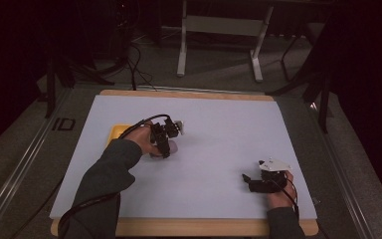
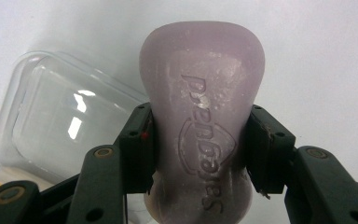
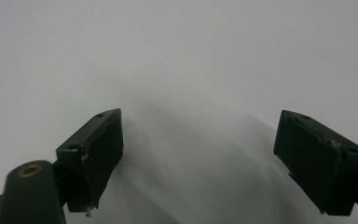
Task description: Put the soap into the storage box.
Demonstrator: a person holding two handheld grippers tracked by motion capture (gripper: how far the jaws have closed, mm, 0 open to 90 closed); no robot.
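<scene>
Soap bar (image 2: 203, 135), pale lilac, waisted, with embossed lettering, sits clamped in the left tool (image 2: 200, 149); right tool (image 3: 200, 158) gapes empty.

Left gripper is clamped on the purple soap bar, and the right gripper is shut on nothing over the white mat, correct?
Not quite. The right gripper is open, its jaws wide apart over the white mat in the right gripper view. The left gripper does clamp the purple soap bar.

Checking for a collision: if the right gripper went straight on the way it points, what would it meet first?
Probably nothing: the right gripper is open, with bare mat ahead as far as its view shows.
</scene>
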